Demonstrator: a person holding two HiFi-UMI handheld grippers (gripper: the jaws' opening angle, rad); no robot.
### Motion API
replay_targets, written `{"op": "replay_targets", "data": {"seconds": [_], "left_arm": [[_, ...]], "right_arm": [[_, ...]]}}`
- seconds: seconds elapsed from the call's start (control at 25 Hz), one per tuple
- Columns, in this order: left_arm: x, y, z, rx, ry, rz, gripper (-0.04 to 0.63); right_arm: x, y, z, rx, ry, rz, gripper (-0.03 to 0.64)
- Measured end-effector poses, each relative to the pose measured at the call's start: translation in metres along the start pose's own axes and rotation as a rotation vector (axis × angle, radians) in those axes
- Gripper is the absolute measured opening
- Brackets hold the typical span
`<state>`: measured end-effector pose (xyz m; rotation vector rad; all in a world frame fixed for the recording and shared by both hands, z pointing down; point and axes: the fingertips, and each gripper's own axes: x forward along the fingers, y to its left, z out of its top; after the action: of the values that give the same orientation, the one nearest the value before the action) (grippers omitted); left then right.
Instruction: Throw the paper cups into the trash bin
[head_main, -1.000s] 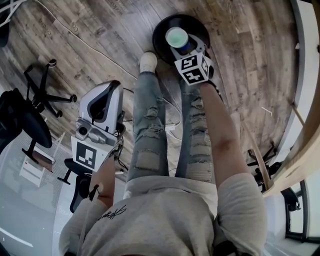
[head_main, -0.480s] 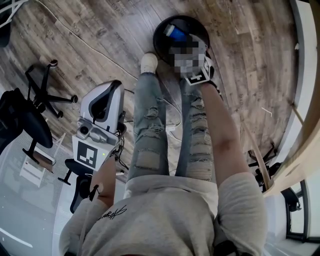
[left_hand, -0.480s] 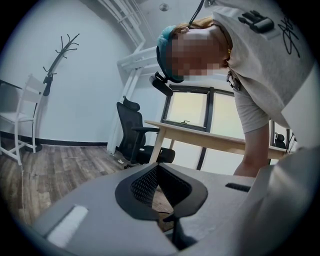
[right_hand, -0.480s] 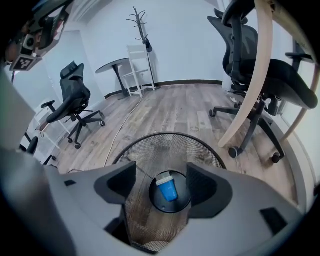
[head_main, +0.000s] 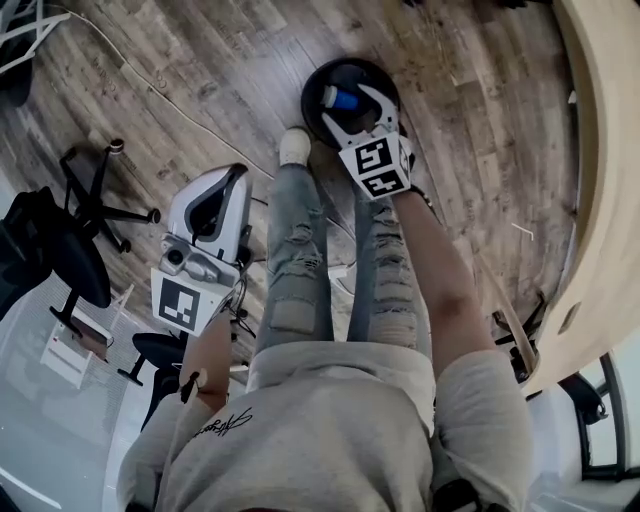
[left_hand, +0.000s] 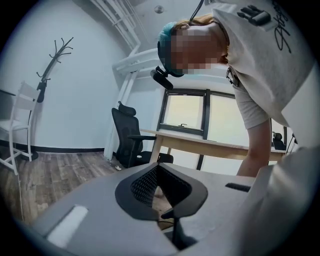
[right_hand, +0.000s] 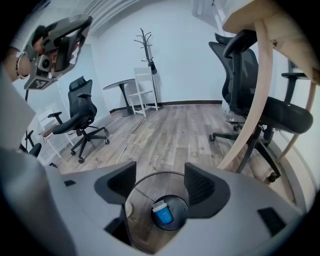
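Paper cup, blue with a white rim, now lies on its side at the bottom of the trash bin, top centre of the head view. One second back it was upright in the right gripper, right above the bin mouth. Half a second back it was already inside. So the release is done, and the cup landed in the bin, not on the rim or the floor.

Right gripper: jaws spread wide with nothing between them, hanging over the bin opening. In its own view the cup sits lower centre, framed by the two pads.

Left gripper: middle left of the head view, beside the person's left leg, roughly where it was a second ago. Jaws drawn almost together, only a thin slit, nothing in it. It played no part in the drop.

Read: this cup's step looks complete. The task says cups, plural, but no other cup shows in any view, so I can't tell whether more remain.

Next is probably to lift the right gripper clear of the bin. Risk is low. Just don't clip the rim with the open jaws on the way up.

Surroundings: wood floor all round the bin, black office chair at far left, curved table edge down the right side, now taking more of the frame than before.
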<state>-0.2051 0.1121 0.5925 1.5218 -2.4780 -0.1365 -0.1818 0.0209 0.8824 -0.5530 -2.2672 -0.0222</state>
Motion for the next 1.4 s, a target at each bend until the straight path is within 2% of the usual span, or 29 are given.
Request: {"op": "replay_targets", "data": {"seconds": [0.32,0.76,1.16,1.4], "left_arm": [[0.002,-0.012,0.036,0.019,-0.016,-0.01,0.003],[-0.002,-0.032,0.095,0.07,-0.038,-0.021,0.003],[0.005,-0.046,0.137,0.118,-0.058,-0.054,0.003],[0.001,-0.057,0.177,0.136,-0.089,-0.061,0.003]], "right_arm": [[-0.067,0.009,0.071,0.009,-0.145,-0.013,0.298],[-0.185,0.023,0.197,0.016,-0.401,-0.027,0.297],[-0.261,0.027,0.267,0.009,-0.534,-0.027,0.292],[-0.307,0.034,0.303,-0.009,-0.605,-0.052,0.234]]}}
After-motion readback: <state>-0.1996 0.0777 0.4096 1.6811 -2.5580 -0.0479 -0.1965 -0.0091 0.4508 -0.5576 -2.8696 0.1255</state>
